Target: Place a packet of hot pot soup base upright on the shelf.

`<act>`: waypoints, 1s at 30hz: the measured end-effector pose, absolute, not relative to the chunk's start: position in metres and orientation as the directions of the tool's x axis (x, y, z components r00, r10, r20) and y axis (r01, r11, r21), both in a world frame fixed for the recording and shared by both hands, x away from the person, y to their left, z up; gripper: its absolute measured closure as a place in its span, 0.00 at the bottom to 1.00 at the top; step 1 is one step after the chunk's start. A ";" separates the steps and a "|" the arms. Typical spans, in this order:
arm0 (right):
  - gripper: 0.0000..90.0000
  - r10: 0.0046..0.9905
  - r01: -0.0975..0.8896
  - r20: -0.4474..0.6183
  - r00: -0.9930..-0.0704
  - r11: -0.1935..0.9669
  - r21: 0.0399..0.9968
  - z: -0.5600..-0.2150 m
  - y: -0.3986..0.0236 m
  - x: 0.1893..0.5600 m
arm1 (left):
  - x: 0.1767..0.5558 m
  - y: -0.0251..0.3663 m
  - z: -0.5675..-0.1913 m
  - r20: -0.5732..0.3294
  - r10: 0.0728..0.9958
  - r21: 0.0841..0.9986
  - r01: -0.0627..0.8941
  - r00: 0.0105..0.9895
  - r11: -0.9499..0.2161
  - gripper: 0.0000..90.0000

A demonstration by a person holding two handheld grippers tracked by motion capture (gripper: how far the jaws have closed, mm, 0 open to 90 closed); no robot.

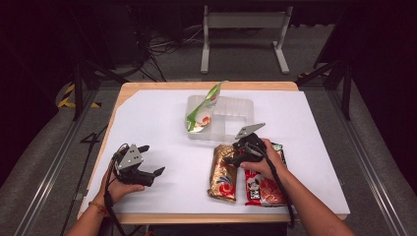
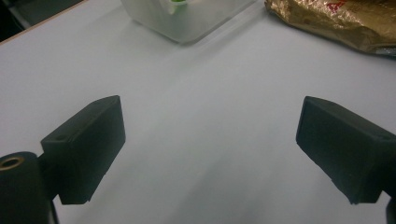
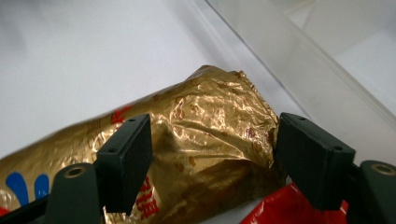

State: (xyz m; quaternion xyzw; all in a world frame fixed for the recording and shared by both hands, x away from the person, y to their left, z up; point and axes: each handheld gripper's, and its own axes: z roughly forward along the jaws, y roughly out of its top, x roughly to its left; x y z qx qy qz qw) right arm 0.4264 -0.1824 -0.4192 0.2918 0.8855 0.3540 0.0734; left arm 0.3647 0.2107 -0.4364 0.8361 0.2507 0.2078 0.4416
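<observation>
Gold snack bag (image 3: 205, 135) lies on the white table (image 1: 162, 123), just beside the clear tray (image 1: 236, 118) and touching a red bag (image 1: 263, 189). Right gripper (image 3: 212, 154) leans down with its jaws wide around the gold bag's top end. Left gripper (image 2: 210, 144) rests low, jaws wide and empty.

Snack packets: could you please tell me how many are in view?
3: a green packet standing in the clear tray, a gold packet and a red packet lying before it.

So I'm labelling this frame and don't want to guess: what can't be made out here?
- Gold packet: whether the right gripper pads touch it; its lower end is cut off by the right gripper view's edge.
- Red packet: print too small in the high view, partly under the right hand.
- Clear tray: cut off at the left gripper view's top edge.
</observation>
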 end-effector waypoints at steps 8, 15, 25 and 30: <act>0.23 0.556 0.503 0.126 -0.822 0.604 0.618 -0.421 -0.174 0.435 | 0.365 0.208 -0.438 0.127 0.590 0.837 0.233 0.797 -0.495 0.10; 0.17 0.543 0.535 0.179 -0.821 0.619 0.576 -0.425 -0.167 0.446 | 0.365 0.207 -0.438 0.123 0.582 0.834 0.235 0.804 -0.500 0.10; 0.28 0.539 0.555 0.212 -0.815 0.622 0.552 -0.427 -0.162 0.450 | 0.366 0.206 -0.439 0.116 0.574 0.831 0.238 0.811 -0.504 0.11; 0.46 0.551 0.588 0.262 -0.792 0.576 0.567 -0.426 -0.173 0.453 | 0.366 0.205 -0.440 0.112 0.571 0.827 0.242 0.813 -0.507 0.11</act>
